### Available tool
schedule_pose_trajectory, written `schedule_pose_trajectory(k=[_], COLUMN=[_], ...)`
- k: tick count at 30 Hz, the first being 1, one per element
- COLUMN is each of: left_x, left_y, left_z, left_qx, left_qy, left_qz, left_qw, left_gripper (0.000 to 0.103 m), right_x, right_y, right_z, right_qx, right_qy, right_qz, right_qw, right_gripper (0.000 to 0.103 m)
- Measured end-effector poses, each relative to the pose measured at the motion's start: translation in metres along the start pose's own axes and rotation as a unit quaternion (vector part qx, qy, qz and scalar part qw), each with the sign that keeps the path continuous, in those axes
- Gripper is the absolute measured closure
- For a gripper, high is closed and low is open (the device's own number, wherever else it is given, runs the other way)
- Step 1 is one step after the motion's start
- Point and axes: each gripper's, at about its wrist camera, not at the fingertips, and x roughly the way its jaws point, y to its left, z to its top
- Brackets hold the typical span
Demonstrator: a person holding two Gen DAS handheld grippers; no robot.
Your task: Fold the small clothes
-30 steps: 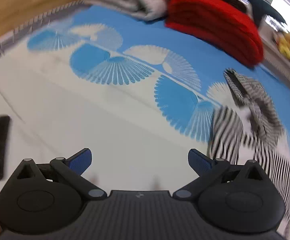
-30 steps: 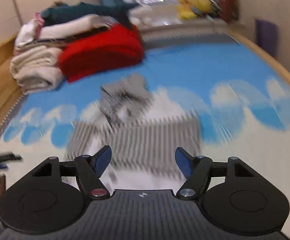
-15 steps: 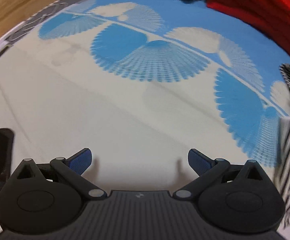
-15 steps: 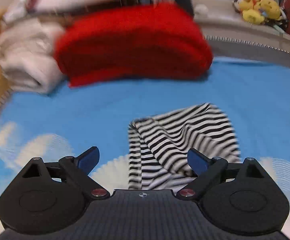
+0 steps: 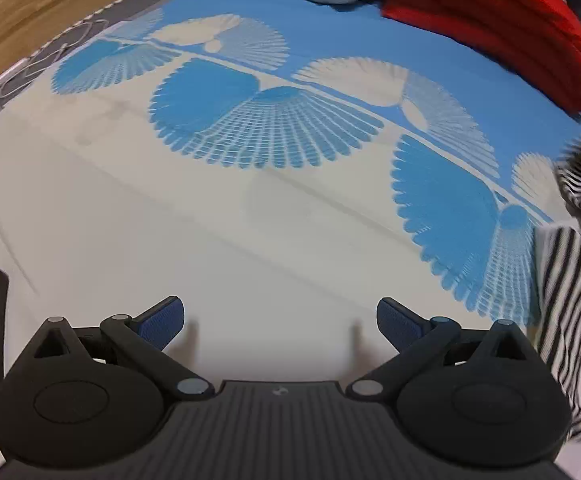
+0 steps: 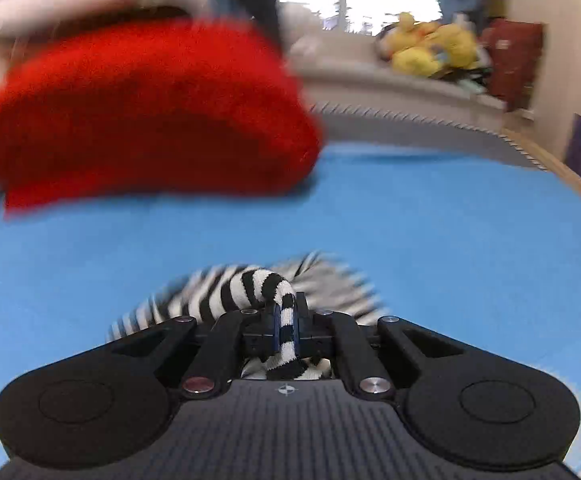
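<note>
While half a second ago it hovered open, right gripper (image 6: 286,320) now clamped on striped garment (image 6: 250,288), near side of red knit pile (image 6: 146,120): fold can begin. Left gripper (image 5: 280,320) wide open, empty, left of garment.

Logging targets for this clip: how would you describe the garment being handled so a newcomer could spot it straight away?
Start at the blue and cream fan-patterned bedspread, then the folded red blanket at its far end. Just in front of that lies a small black-and-white striped garment, one fold pinched in the right gripper. It is the only striped item; the neighbouring piles are plain red and cream.
</note>
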Motion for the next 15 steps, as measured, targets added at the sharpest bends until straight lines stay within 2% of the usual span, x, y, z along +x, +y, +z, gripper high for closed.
schedule_pose_trajectory(k=[2,4,7,9,12,15], left_x=[0.002,0.001,-0.011,-0.02,-0.032,-0.038], left_y=[-0.002,-0.003,-0.003,-0.005,-0.01,-0.017], left_z=[0.0,0.0,-0.001,-0.002,-0.005,-0.009], left_qx=[0.001,0.003,-0.006,-0.01,-0.01,-0.01], left_qy=[0.008,0.012,0.001,-0.009,-0.014,-0.012], left_qz=[0.003,0.0,-0.01,-0.013,-0.026,-0.033], left_qw=[1.0,0.9999,0.9999,0.9998,0.9995,0.9993], left_gripper=[0.0,0.0,0.0,0.0,0.0,0.0], right_x=[-0.045,-0.103,-0.201,-0.266,-0.339,-0.369], right_y=[-0.025,-0.042,-0.059,-0.071,-0.087,-0.103], right_z=[0.031,0.053,0.054,0.028,-0.046,-0.149], right_qx=[0.016,0.015,-0.027,-0.061,-0.116,-0.17], right_qy=[-0.037,-0.068,-0.097,-0.104,-0.085,-0.006], right_qz=[0.019,0.056,0.125,0.153,0.163,0.158], right_qw=[0.999,0.996,0.987,0.981,0.976,0.973], right_gripper=[0.098,0.098,0.097,0.097,0.094,0.092])
